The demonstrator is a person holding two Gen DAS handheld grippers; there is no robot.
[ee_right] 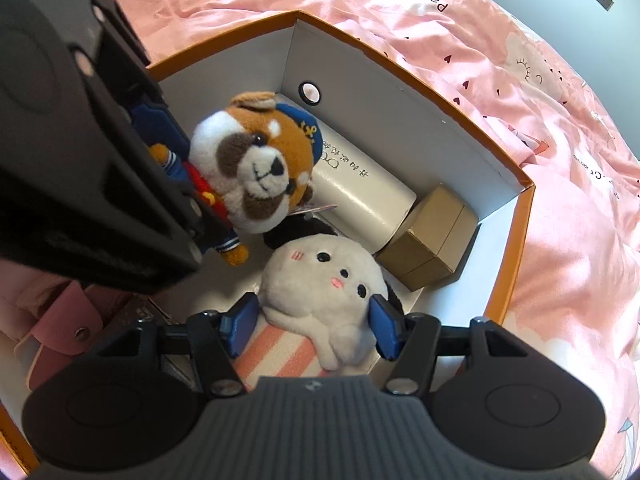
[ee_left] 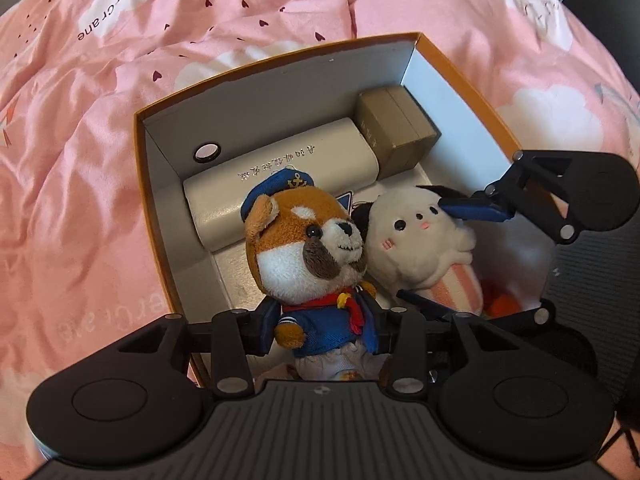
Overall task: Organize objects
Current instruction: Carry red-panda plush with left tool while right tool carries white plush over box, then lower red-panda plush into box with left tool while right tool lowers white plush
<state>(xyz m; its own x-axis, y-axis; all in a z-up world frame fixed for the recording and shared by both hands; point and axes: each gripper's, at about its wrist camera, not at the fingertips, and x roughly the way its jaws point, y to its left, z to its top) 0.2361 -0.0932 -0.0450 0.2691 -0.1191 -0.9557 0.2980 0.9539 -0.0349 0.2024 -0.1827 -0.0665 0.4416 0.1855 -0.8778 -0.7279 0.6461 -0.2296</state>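
At the lower centre of the left wrist view, the left gripper [ee_left: 326, 330] is clamped on the blue jacket of a fuzzy orange dog toy [ee_left: 310, 254], upright inside the orange box [ee_left: 160, 208] with smooth white walls. To its right, the right gripper [ee_right: 312, 322] stands with its blue pads [ee_right: 240, 322] parted on either side of a soft white plush [ee_right: 324, 286]; whether they press it I cannot tell. Upper right in the box lie a glossy cream case [ee_left: 280, 176] and a small tan carton [ee_left: 396, 132]. Crumpled pink bedding [ee_left: 80, 120] surrounds everything.

Pink printed bedding [ee_left: 88, 128] under everything; pink snap-button case [ee_right: 60, 320] at lower left.
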